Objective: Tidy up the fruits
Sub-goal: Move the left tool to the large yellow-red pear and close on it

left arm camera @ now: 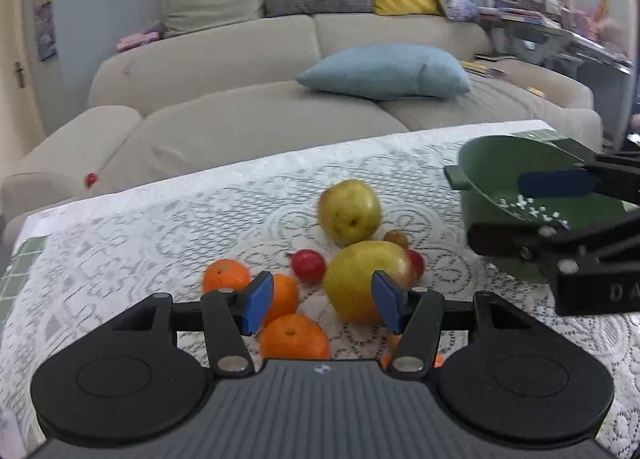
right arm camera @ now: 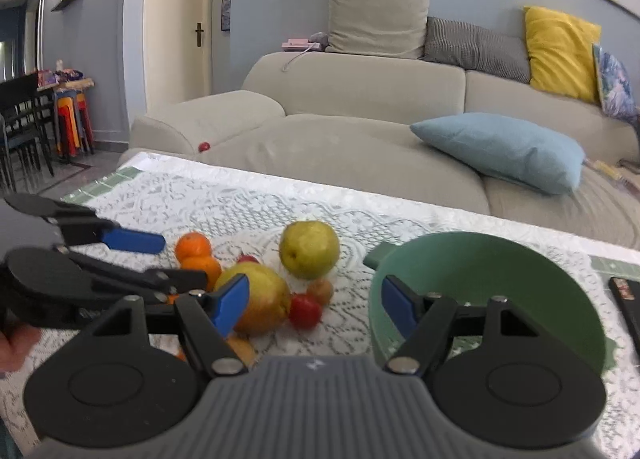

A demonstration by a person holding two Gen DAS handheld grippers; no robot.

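Observation:
Fruit lies piled on the lace tablecloth [left arm camera: 160, 219]. The pile holds two yellow-green apples [left arm camera: 350, 211] [left arm camera: 360, 279], oranges [left arm camera: 294, 337] and small red fruits [left arm camera: 308, 265]. My left gripper [left arm camera: 322, 301] hovers low over the pile with its jaws apart. An orange [left arm camera: 284, 297] lies by its left pad and the nearer apple behind its right pad, neither pressed. To the right stands a green bowl [left arm camera: 520, 171] [right arm camera: 500, 279]. My right gripper [right arm camera: 316, 305] is open and straddles the bowl's near rim, one pad over the inside and one outside by the nearer apple [right arm camera: 264, 299].
A beige sofa [left arm camera: 240, 111] with a blue cushion [left arm camera: 384, 71] runs behind the table's far edge. One small red fruit [left arm camera: 91, 179] lies on its seat. A dark flat object [right arm camera: 628, 299] sits right of the bowl. A hand [right arm camera: 16, 343] shows at the lower left.

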